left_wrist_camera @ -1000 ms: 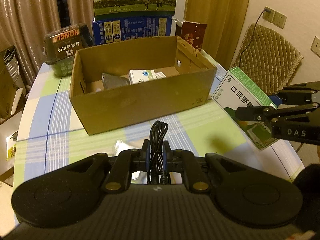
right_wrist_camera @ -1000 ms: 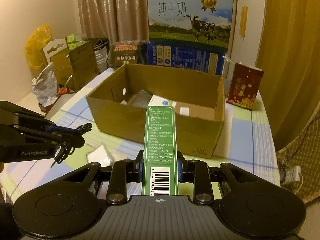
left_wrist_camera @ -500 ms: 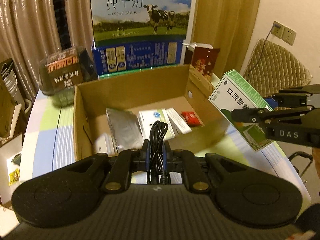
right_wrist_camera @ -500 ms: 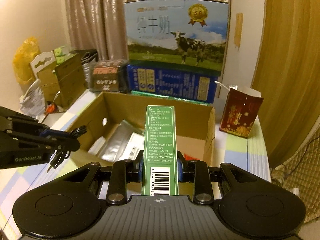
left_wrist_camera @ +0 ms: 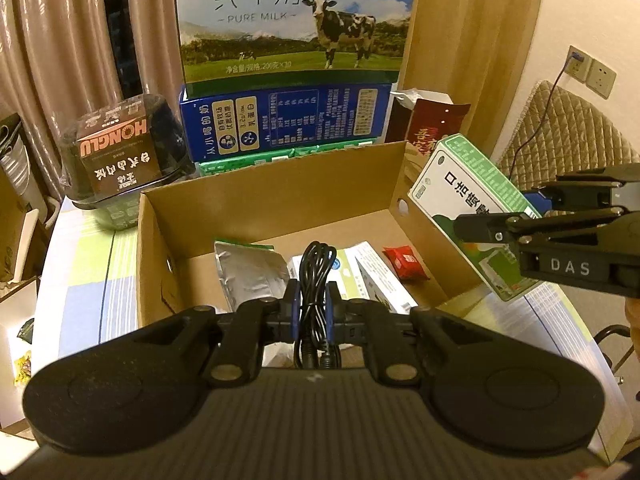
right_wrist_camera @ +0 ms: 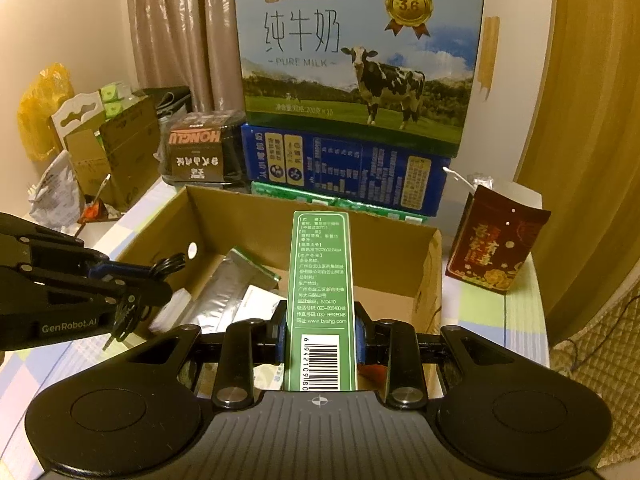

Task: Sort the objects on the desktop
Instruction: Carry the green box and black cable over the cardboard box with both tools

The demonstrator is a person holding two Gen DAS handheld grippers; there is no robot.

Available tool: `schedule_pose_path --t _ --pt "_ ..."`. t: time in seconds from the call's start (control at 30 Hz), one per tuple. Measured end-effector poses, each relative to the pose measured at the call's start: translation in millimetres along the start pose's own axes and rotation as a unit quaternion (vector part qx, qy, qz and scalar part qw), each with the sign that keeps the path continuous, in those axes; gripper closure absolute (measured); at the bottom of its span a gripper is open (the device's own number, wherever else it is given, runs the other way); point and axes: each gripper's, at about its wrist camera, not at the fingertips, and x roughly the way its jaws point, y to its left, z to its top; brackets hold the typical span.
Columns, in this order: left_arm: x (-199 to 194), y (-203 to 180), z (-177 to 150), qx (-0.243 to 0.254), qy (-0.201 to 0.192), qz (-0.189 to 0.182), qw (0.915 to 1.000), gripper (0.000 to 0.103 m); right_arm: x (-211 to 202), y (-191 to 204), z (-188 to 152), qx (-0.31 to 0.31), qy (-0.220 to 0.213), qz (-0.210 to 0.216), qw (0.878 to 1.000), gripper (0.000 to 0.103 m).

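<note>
My left gripper is shut on a coiled black cable and holds it over the open cardboard box. My right gripper is shut on a tall green and white carton, held over the box's right side; the carton also shows in the left wrist view. Inside the box lie a silver foil pouch, white packets and a small red sachet. The left gripper with the cable shows in the right wrist view.
Stacked milk cartons stand behind the box. A black HONGLU pack is at back left and a red gift bag at back right. The checked tablecloth surrounds the box. A padded chair stands right.
Both grippers have moved forward and up from in front of the box to above its inside, each still holding its item.
</note>
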Motion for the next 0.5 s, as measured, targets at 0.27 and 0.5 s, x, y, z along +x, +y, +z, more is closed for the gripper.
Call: schedule_pose_path --t 0.27,0.5 --pt "18 10 9 -0.011 0.003 -0.003 0.9999 0.094 12 -8 6 0.009 0.000 -0.003 1.000 0.076" --pt "36 19 14 -0.035 -0.001 -0.007 0.9994 0.094 17 -10 10 0.007 -0.004 -0.008 1.000 0.076"
